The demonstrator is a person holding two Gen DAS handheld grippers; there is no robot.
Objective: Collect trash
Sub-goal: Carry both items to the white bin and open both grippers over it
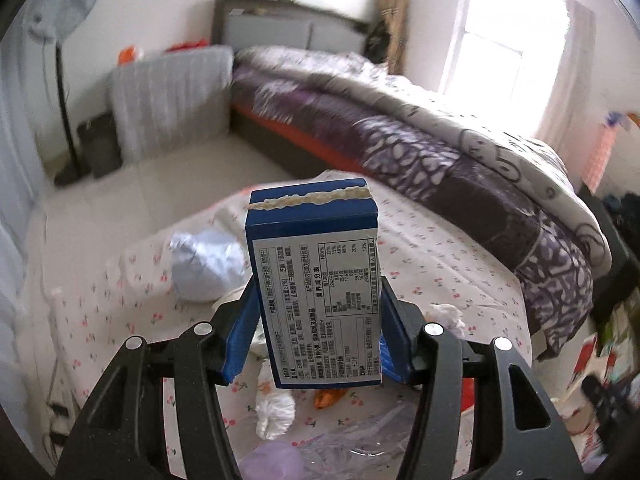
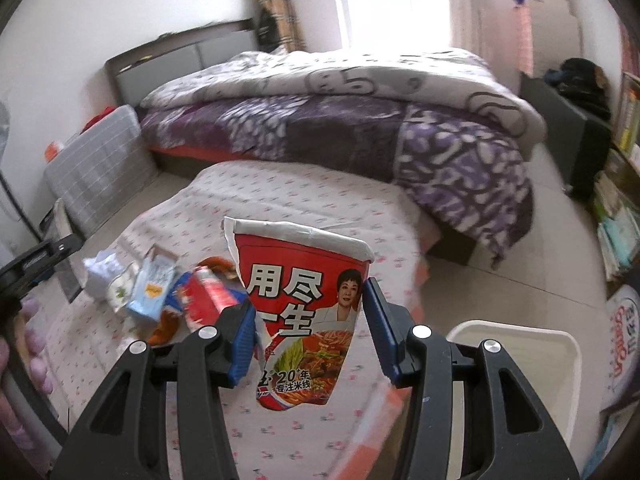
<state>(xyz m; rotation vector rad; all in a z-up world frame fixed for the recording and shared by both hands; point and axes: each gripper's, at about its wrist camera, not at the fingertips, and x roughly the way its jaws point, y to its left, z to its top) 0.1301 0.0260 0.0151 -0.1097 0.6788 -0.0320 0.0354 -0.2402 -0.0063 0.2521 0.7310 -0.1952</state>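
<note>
My left gripper (image 1: 316,336) is shut on a blue carton box (image 1: 314,276) with a white label and a torn top, held upright above the floral-cloth table (image 1: 440,264). My right gripper (image 2: 308,336) is shut on a red instant noodle cup (image 2: 302,312), held upright above the same table (image 2: 280,196). More trash lies on the cloth: a silver foil bag (image 1: 204,264), crumpled tissues (image 1: 276,404), an orange wrapper (image 1: 328,398), clear plastic (image 1: 360,436), and, in the right wrist view, a light blue carton (image 2: 150,290), a red pack (image 2: 208,296) and white paper (image 2: 100,270).
A white bin (image 2: 520,364) stands on the floor at the right of the table. A bed with a purple quilt (image 2: 360,120) lies behind. A standing fan (image 1: 60,40) and a grey covered box (image 1: 172,100) are at the left. Shelves with books (image 2: 620,184) line the right wall.
</note>
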